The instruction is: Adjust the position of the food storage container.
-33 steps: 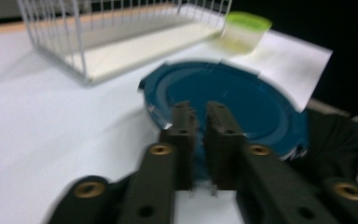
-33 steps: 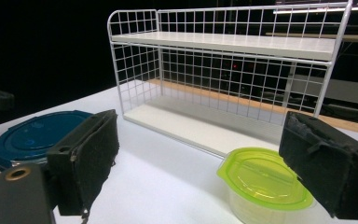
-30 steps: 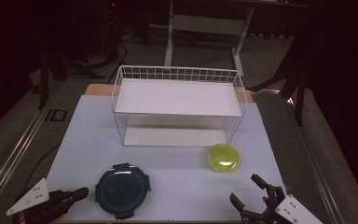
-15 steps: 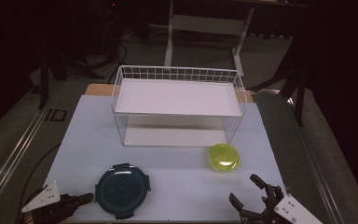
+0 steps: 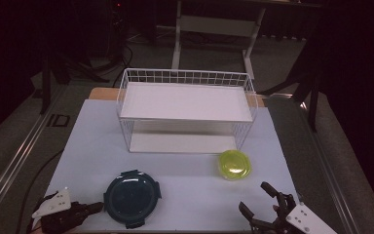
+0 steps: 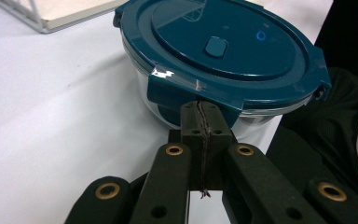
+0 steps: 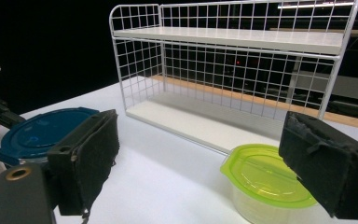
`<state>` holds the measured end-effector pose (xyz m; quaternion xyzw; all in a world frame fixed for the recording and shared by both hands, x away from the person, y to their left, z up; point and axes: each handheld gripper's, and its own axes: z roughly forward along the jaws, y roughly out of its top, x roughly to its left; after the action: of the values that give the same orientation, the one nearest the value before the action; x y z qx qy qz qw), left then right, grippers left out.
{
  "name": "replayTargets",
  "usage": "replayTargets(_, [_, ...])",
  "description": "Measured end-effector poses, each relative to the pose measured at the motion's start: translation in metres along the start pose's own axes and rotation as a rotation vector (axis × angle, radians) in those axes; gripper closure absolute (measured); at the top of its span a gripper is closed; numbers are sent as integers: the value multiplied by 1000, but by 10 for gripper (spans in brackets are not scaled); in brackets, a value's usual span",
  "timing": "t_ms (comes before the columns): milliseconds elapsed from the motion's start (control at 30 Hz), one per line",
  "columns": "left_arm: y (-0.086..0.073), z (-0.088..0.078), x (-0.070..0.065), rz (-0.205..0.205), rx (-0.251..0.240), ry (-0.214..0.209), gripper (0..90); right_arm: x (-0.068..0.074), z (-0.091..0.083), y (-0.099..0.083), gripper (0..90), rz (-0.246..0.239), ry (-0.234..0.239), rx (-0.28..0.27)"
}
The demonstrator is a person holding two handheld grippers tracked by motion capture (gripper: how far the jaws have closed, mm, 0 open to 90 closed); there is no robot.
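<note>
The left gripper [image 5: 95,207] is sitting at the near left with its jaws pressed fully together and nothing between them, its tip just beside the near rim of the dark blue lidded container [image 5: 132,196]. The right gripper [image 5: 260,201] is resting at the near right, jaws spread wide and holding nothing, facing the green lidded container [image 5: 234,164], which is standing before the white wire shelf rack [image 5: 187,108].

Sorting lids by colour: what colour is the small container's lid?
Yellow-green, on the small container; clearest in the right gripper view.
</note>
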<state>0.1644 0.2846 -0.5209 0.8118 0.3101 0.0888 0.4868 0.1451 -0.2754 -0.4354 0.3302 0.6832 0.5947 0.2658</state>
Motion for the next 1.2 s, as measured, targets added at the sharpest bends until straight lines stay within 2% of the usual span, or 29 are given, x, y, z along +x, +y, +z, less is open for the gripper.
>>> replayTargets(200, [12,15,2,10,23,-25,890,-1,0,0,117,5,4,0])
replayTargets(433, [25,41,1,9,8,-68,890,-2,0,0,117,7,6,3])
replayTargets(600, [32,54,1,7,3,-60,890,-1,1,-1,117,7,10,7])
replayTargets(733, [34,54,2,-9,13,-65,890,-1,1,-1,117,10,12,10])
replayTargets(933, [33,48,-11,-5,20,-76,889,-2,1,-1,117,15,16,11])
replayTargets(1000, [33,46,-15,7,22,-80,889,-2,2,-2,117,17,19,13])
replayTargets(1133, [34,45,-21,6,36,-64,890,-1,2,-1,117,14,19,13])
replayTargets(1200, [34,46,-25,12,38,-70,890,-2,2,-1,117,11,20,15])
